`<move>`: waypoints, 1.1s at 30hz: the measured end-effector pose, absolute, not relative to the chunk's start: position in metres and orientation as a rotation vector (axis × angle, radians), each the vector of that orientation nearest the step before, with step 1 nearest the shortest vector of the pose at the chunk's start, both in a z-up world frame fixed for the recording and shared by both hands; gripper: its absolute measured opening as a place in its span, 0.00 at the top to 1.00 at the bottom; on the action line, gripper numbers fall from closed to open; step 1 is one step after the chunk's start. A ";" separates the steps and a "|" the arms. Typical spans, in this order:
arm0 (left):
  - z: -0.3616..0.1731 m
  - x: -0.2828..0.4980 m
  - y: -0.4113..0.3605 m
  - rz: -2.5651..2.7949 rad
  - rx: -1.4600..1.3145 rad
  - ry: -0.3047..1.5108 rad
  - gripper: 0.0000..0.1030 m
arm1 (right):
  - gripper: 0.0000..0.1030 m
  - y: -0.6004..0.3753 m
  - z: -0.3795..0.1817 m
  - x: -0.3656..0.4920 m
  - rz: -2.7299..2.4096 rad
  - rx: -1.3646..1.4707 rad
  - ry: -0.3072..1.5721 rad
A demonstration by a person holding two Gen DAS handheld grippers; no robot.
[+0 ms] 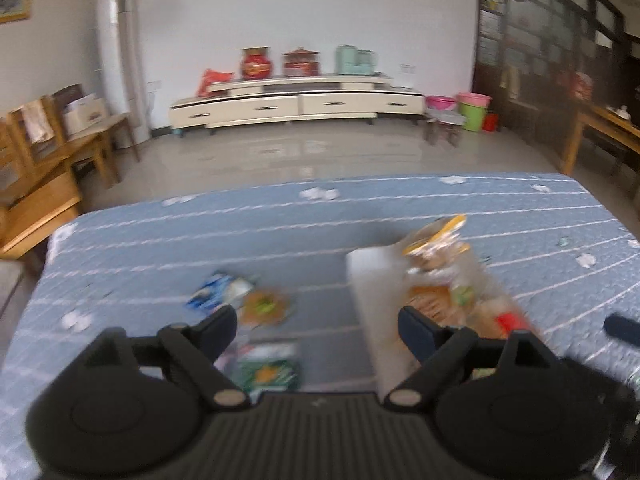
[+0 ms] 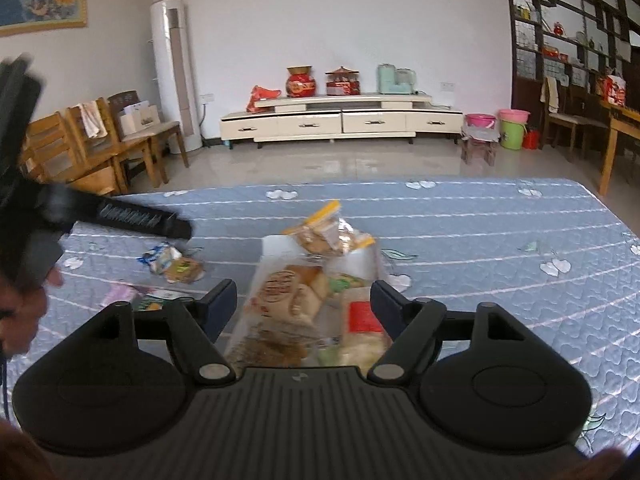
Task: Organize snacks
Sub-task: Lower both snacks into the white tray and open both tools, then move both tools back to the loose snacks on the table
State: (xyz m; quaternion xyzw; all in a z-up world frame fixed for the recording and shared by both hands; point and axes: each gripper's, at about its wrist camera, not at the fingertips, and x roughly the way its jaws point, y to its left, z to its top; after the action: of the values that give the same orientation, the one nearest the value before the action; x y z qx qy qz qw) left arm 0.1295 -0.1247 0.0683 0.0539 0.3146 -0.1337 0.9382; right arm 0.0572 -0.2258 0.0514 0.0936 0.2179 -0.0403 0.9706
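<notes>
A white tray [image 2: 276, 246] on the blue quilted table holds several snack packets, with a yellow-edged biscuit packet [image 2: 326, 232] on top; it also shows in the left wrist view [image 1: 372, 280]. Loose packets lie to its left: a blue-white one [image 1: 216, 290], a brown one [image 1: 266, 306] and a green one [image 1: 268, 370]. My left gripper [image 1: 318, 326] is open and empty above the loose packets; it shows at the left of the right wrist view [image 2: 120, 216]. My right gripper [image 2: 302, 304] is open and empty over the near end of the tray.
The blue tablecloth [image 2: 500, 240] reaches to the far edge. Beyond it are a tiled floor, wooden chairs [image 2: 100, 140] at the left, a cream TV cabinet [image 2: 340, 120] at the back and a wooden table [image 2: 620, 136] at the right.
</notes>
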 end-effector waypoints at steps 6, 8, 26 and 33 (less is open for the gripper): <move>0.060 0.102 -0.060 -0.165 0.073 0.658 0.13 | 0.08 -0.199 0.059 0.058 -0.033 0.181 0.435; 0.060 0.096 -0.041 -0.132 0.056 0.658 0.13 | 0.08 -0.189 0.059 0.060 -0.013 0.180 0.440; 0.026 0.097 0.010 -0.049 -0.017 0.716 0.13 | 0.08 -0.151 0.044 0.080 0.079 0.116 0.508; 0.015 0.120 -0.009 -0.073 0.028 0.726 0.13 | 0.08 -0.147 0.033 0.087 0.083 0.111 0.535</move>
State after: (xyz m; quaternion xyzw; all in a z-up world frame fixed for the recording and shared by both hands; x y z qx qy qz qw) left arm 0.1199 -0.0087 0.0148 0.0136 0.3550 -0.0359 0.9341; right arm 0.0871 -0.1474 0.0335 0.0546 0.2642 0.0412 0.9620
